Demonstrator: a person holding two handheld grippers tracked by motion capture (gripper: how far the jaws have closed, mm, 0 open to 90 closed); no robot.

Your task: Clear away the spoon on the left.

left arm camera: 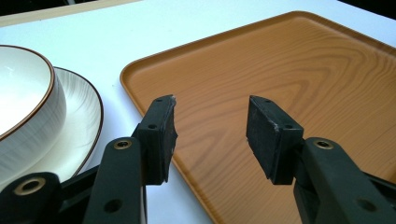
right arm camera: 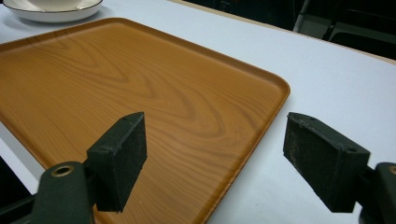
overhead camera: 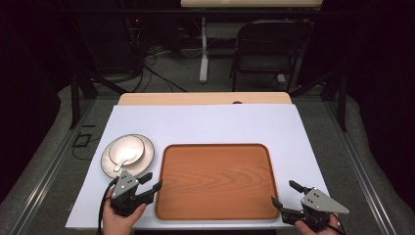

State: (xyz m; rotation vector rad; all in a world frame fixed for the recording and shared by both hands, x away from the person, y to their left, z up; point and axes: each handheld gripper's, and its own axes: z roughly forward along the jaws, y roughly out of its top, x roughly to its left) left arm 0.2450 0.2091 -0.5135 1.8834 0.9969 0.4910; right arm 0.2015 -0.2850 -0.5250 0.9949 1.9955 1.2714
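Observation:
A wooden tray [overhead camera: 215, 180] lies flat in the middle of the white table, bare inside. Left of it a white bowl [overhead camera: 126, 149] with a spoon [overhead camera: 123, 162] in it rests on a pale plate [overhead camera: 144, 161]. My left gripper [overhead camera: 150, 181] hovers open at the tray's near left corner [left arm camera: 133, 74], just in front of the plate [left arm camera: 79, 121] and bowl [left arm camera: 25, 102]. My right gripper [overhead camera: 286, 195] is open at the tray's near right corner [right arm camera: 275, 93], jaws spread wide and holding nothing. The plate [right arm camera: 51, 14] shows far off in the right gripper view.
The white sheet [overhead camera: 205, 122] covers a wooden table top whose far edge [overhead camera: 205, 98] is exposed. Beyond stand a dark folding chair [overhead camera: 266, 49], a table leg [overhead camera: 203, 54] and cables on the floor. Black frame posts [overhead camera: 76, 93] flank the table.

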